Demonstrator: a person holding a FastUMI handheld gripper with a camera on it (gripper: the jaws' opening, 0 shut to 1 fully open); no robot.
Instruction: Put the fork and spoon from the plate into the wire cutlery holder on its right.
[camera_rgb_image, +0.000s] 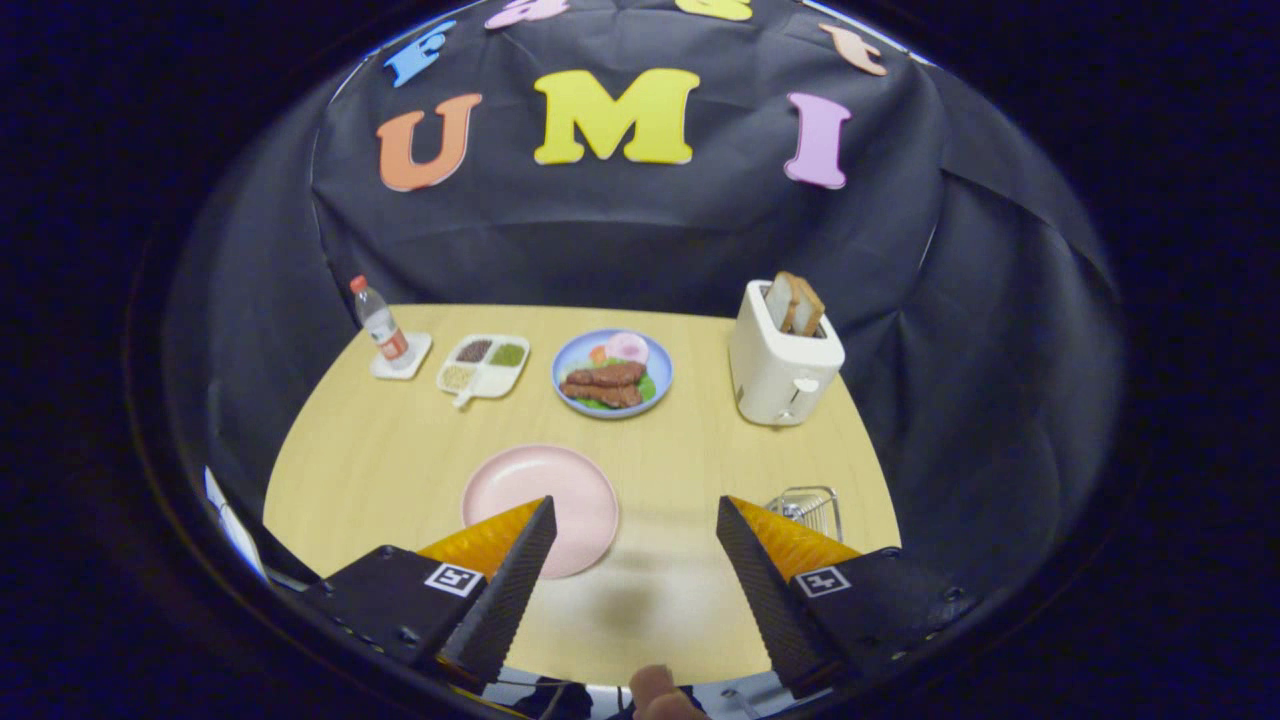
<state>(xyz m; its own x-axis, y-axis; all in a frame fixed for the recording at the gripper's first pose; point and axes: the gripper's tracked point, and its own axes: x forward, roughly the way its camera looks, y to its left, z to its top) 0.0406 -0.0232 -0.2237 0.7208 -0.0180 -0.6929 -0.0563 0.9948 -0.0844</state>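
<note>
The handheld two-finger gripper (635, 515) has two wedge-shaped fingers that taper to pointed tips. Their inward faces carry fine ribbed, sawtooth-textured pads (510, 590); the fingers stand wide apart, with nothing between them. Each finger seats in a matte black, angular block-shaped mount (395, 600). Each mount bears one square black-and-white fiducial marker (453, 578) on its upper face. Small round screw heads show along the outer edges of the mounts. A bare fingertip (655, 690) of the person shows below the fingers.
</note>
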